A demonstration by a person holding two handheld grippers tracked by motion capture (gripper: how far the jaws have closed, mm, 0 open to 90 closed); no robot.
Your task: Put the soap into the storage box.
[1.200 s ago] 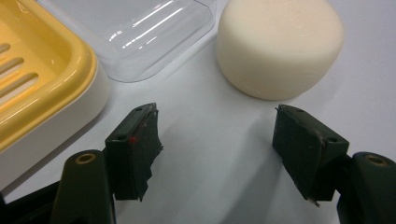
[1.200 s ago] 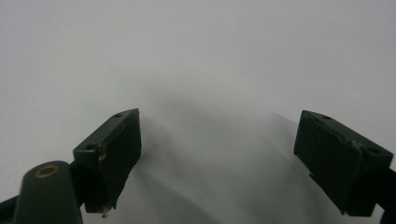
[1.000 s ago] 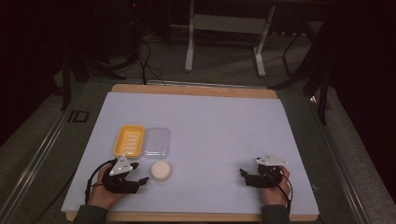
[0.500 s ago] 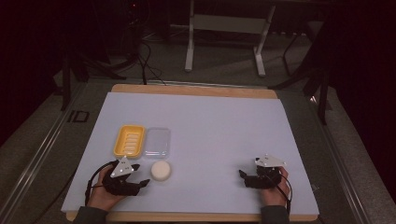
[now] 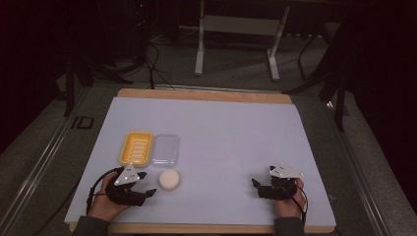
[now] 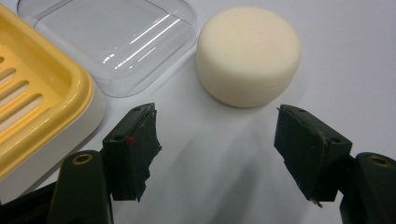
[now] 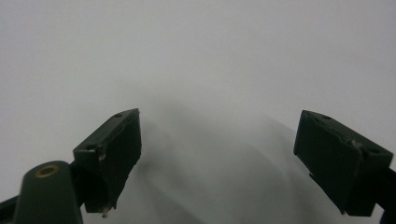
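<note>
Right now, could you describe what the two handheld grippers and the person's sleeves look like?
Each of the left gripper and right gripper is black, topped by a grey three-cornered plate, with a thin black cable looping by the hand. Up close, the left gripper's jaws carry blocky black pads with frayed edges, a small red dot and brass-coloured rivets. The sleeves look dark greyish.

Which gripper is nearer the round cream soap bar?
Left. The left gripper sits just beside the round cream soap bar, fingers open toward it; the right gripper is far across the table.
</note>
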